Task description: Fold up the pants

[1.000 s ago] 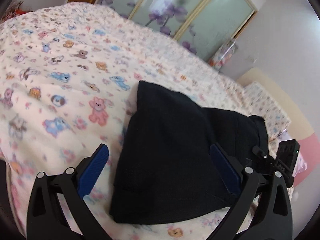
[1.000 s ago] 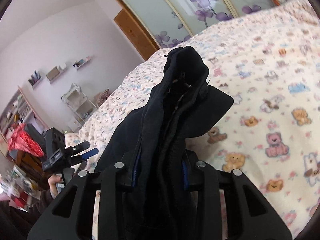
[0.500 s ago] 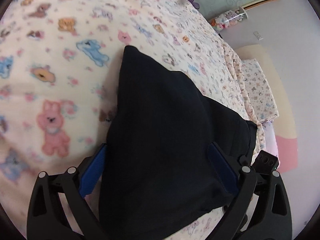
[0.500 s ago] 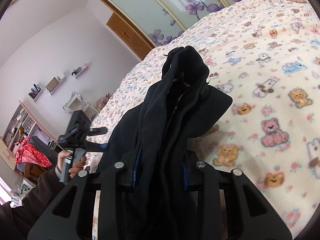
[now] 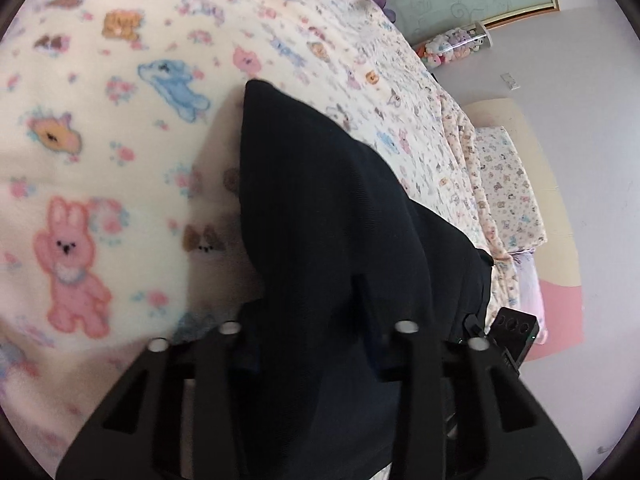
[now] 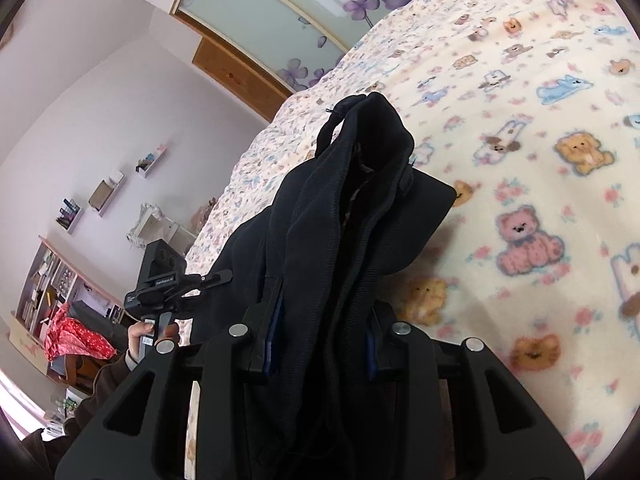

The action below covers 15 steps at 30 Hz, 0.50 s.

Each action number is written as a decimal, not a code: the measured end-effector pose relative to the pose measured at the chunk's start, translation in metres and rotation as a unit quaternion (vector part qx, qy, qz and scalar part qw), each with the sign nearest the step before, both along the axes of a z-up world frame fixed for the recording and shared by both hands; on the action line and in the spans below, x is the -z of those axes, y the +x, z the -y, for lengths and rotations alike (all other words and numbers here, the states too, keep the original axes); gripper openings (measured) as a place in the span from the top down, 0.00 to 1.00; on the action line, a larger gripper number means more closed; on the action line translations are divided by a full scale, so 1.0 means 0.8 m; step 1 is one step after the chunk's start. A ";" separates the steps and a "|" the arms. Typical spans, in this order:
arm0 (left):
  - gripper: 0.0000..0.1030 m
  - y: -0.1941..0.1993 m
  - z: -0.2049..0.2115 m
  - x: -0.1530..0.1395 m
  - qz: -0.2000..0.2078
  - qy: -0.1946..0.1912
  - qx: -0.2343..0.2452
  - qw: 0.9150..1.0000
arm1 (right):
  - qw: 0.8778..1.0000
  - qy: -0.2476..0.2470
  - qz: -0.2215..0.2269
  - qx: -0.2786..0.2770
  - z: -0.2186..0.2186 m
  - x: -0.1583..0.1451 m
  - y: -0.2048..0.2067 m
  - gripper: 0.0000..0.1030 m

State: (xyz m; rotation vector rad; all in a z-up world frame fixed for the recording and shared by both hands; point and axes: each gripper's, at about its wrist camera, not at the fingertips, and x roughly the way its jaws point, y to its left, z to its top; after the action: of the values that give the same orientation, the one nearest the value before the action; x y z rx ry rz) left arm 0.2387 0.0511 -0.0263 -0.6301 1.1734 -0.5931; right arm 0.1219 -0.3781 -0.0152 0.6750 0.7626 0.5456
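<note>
Pants (image 5: 320, 216) lie bunched on the bed (image 5: 100, 140). Left tool (image 5: 316, 332) is closing on the fabric between its jaws; right tool (image 6: 320, 320) grips a thick fold.

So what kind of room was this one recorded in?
Most likely a home bedroom. The black pants lie on a bed spread with an animal-print fleece blanket, sliding wardrobe doors with purple flowers stand behind it, and wall shelves hang beside them.

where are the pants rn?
Black pants lie on the animal-print blanket, one end between the closing left gripper, the other bunched in the right gripper.
</note>
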 end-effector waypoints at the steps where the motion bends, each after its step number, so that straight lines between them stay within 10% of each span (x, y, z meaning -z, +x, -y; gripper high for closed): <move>1: 0.78 -0.002 0.001 -0.005 0.007 0.009 -0.002 1.000 | 1.000 -0.003 0.004 0.001 -0.001 -0.002 -0.001 0.68; 15: 0.88 -0.024 0.041 -0.100 0.136 0.066 -0.013 0.988 | 1.000 0.009 0.015 0.019 -0.001 -0.033 0.024 0.71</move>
State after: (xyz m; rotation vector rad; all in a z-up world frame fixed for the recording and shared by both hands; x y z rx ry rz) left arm 0.2199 0.0181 0.0538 -0.4358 0.9381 -0.5547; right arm 0.1413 -0.3774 0.0114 0.6954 0.7159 0.5263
